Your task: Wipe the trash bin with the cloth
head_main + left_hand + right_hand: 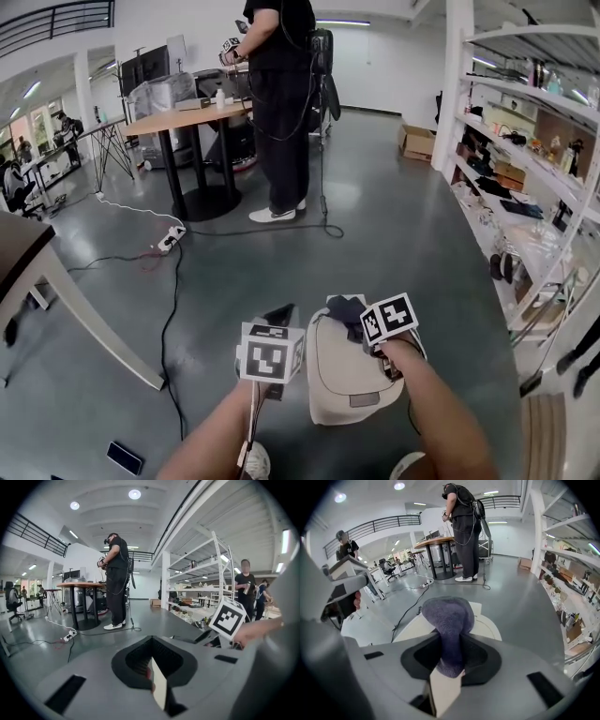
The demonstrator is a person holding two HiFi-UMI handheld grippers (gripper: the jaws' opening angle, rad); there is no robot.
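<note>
Jaws of right gripper (447,667) clamp cloth (447,620) ahead, over trash bin (490,626); left gripper (154,677) closed, empty; wiping probably next, needing downward contact.

Bare grey floor (394,216) lies open ahead of the trash bin (342,384), as far as the standing person (281,103). On the right, a shelf rack (511,141) closes in that side near the bin. On the left, a black cable (172,309) trails across the floor, and a slanting white table leg (94,323) stands beyond it.
</note>
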